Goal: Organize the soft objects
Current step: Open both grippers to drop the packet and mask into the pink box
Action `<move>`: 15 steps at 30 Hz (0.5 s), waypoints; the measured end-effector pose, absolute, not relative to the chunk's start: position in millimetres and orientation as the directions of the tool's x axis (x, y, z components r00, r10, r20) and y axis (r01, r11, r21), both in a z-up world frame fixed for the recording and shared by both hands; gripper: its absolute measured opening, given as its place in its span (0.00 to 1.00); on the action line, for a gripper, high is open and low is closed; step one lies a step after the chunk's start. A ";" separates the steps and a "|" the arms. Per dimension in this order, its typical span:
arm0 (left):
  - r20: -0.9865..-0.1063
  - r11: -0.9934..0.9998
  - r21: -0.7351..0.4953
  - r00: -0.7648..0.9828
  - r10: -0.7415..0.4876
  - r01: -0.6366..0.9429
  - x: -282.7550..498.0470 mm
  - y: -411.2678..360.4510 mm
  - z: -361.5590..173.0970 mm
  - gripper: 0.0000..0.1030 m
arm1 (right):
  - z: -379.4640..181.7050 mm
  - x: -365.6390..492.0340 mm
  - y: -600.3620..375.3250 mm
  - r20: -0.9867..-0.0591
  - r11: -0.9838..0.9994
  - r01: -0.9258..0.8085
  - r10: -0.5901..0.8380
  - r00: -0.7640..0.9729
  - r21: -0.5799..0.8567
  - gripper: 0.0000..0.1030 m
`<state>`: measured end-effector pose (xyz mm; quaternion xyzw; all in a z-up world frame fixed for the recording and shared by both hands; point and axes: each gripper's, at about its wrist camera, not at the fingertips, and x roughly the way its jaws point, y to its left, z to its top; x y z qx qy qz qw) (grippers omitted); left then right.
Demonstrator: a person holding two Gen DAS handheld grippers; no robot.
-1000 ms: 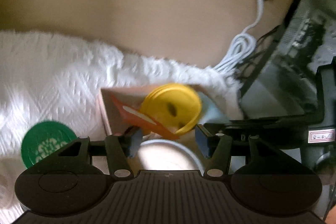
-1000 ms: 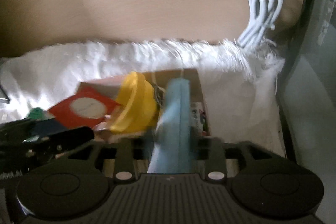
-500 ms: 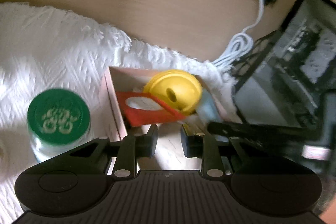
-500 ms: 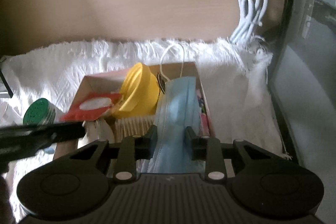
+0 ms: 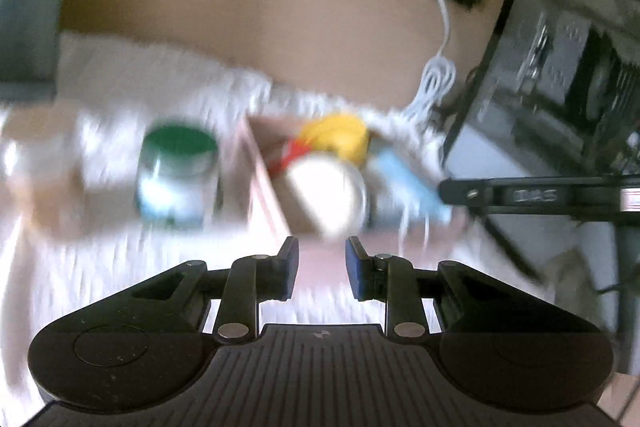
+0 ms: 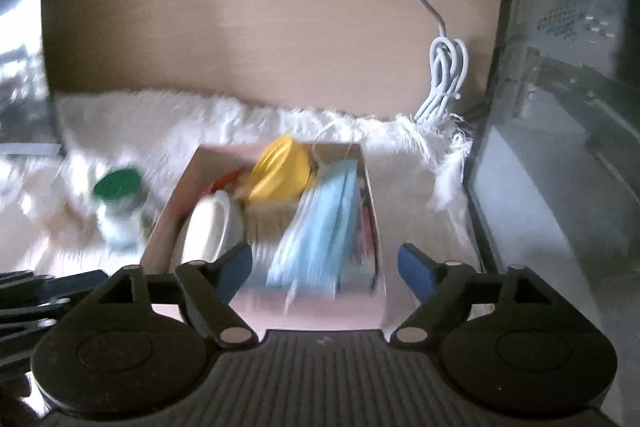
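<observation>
The right gripper (image 6: 325,269) is opening, jaws wide and empty, above the near end of the blue face masks (image 6: 320,223) standing in the pink box (image 6: 176,195) beside a yellow sponge (image 6: 280,171). The left gripper (image 5: 322,269), narrow and opening slightly, holds nothing. A green-lidded jar (image 6: 118,203) stands left on the white towel (image 6: 400,147).

Hardly any lettering can be read. In the left wrist view a black bar (image 5: 536,195) reaching in from the right carries raised characters, too blurred to make out, and a small white label with a red line at its far right end is likewise unreadable. The green lid (image 5: 180,143) of the jar is smeared by motion, so any mark on it is lost. In the right wrist view the strip of printed packaging (image 6: 367,223) beside the blue masks shows colours only, no legible words
</observation>
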<state>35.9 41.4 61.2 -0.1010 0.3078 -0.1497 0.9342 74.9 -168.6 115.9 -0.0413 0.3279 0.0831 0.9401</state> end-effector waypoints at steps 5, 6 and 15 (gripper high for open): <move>-0.560 0.977 -0.178 0.804 -0.200 0.120 -7.7 15.3 26.8 0.28 | 74.2 33.1 -167.5 -0.676 0.973 -0.224 0.128 0.726 -0.055 0.82; -0.571 0.980 -0.173 0.800 -0.184 0.102 -12.3 12.9 21.0 0.28 | 63.8 30.9 -168.7 -0.696 0.973 -0.224 0.128 0.706 -0.048 0.82; -0.608 0.997 -0.055 0.790 -0.081 0.060 -20.8 -10.8 3.1 0.31 | 17.0 30.7 -189.6 -0.727 0.984 -0.178 0.126 0.675 0.006 1.00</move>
